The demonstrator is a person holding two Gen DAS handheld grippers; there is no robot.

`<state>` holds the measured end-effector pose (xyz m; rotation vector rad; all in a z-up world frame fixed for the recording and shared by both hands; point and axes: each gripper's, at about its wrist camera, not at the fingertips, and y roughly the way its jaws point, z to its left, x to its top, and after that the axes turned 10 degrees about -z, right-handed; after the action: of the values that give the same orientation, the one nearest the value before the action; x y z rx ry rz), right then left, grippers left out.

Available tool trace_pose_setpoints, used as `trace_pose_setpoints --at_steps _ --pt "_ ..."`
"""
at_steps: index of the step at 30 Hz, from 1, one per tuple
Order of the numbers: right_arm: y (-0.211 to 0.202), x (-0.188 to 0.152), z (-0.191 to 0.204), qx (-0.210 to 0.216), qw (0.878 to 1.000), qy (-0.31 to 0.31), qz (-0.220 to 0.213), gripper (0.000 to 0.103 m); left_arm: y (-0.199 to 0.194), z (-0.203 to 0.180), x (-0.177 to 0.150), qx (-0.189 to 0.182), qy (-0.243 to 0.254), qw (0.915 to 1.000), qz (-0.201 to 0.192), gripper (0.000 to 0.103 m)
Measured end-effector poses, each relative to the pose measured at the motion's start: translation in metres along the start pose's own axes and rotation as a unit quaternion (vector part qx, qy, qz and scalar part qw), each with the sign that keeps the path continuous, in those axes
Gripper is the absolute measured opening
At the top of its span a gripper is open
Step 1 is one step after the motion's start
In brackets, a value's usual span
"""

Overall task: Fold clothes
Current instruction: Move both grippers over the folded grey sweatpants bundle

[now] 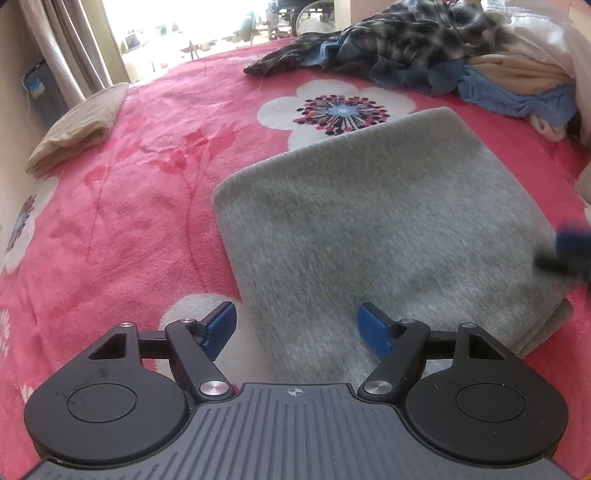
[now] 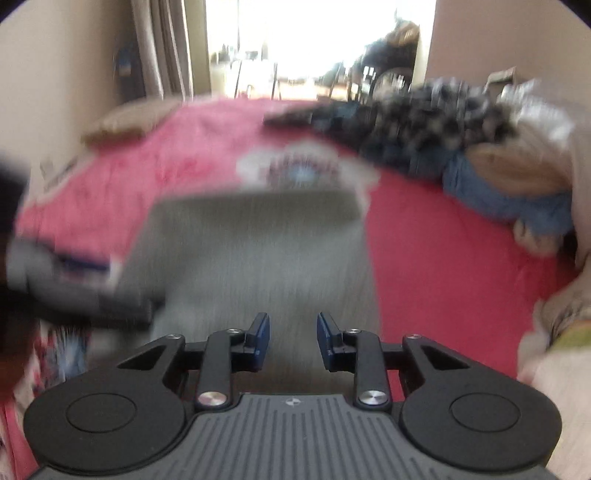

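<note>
While the folded gray cloth point(image 1: 369, 229) fills the middle, I see my left gripper point(image 1: 297, 325) spread wide and my right gripper point(image 2: 293, 341) half spread, both pinching nothing.

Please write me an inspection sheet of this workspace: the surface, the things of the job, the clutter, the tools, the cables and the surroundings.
Surface: pink fleece blanket with white flower print, spread flat.
Job's things: folded grey knit garment, lying flat in a neat rectangle; folded beige cloth near the far left edge.
Clutter: unsorted heap of clothes at the far right, with black-and-white patterned, blue and cream pieces.
Tools: left tool open, over the garment's near left corner, nothing gripped; right tool with jaws narrowly apart over the garment, nothing visibly between them; picture blurred.
Cables: nothing seen.
Surroundings: beige curtain at far left, bright doorway beyond.
</note>
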<state>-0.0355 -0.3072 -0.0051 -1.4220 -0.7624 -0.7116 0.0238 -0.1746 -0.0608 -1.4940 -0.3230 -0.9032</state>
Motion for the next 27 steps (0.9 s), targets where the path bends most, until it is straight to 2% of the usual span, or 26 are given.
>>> trace_pose_setpoints --at_steps 3,6,7,10,14,17,23,27 --pt "0.018 0.015 -0.004 0.012 1.0 0.013 -0.005 0.029 0.001 -0.001 0.001 0.001 0.002 1.0 0.003 0.075" --pt "0.059 0.001 -0.004 0.014 0.998 0.002 0.054 0.029 0.002 0.0 0.002 0.001 0.001 1.0 0.008 0.075" --pt "0.069 -0.005 -0.005 0.015 0.998 -0.007 0.06 0.028 0.002 0.0 0.002 0.001 0.001 0.9999 0.01 0.075" --pt "0.072 0.007 -0.01 0.013 0.998 0.009 0.065 0.028 0.003 -0.001 0.003 0.003 0.004 0.9999 0.013 0.075" --pt "0.071 0.035 -0.015 0.01 0.999 0.025 0.035 0.028 0.003 -0.002 0.002 0.003 0.007 0.9999 0.01 0.076" --pt "0.087 0.05 -0.019 0.01 0.999 0.032 0.028 0.028 0.003 -0.003 0.001 0.003 0.009 0.9999 0.008 0.076" --pt "0.139 0.055 -0.028 -0.002 0.998 0.037 0.05 0.028 0.003 -0.004 0.001 0.003 0.013 0.9999 0.004 0.076" --pt "0.151 0.055 -0.038 -0.005 0.997 0.066 0.048 0.029 0.003 -0.005 0.001 0.003 0.016 0.9999 0.001 0.077"
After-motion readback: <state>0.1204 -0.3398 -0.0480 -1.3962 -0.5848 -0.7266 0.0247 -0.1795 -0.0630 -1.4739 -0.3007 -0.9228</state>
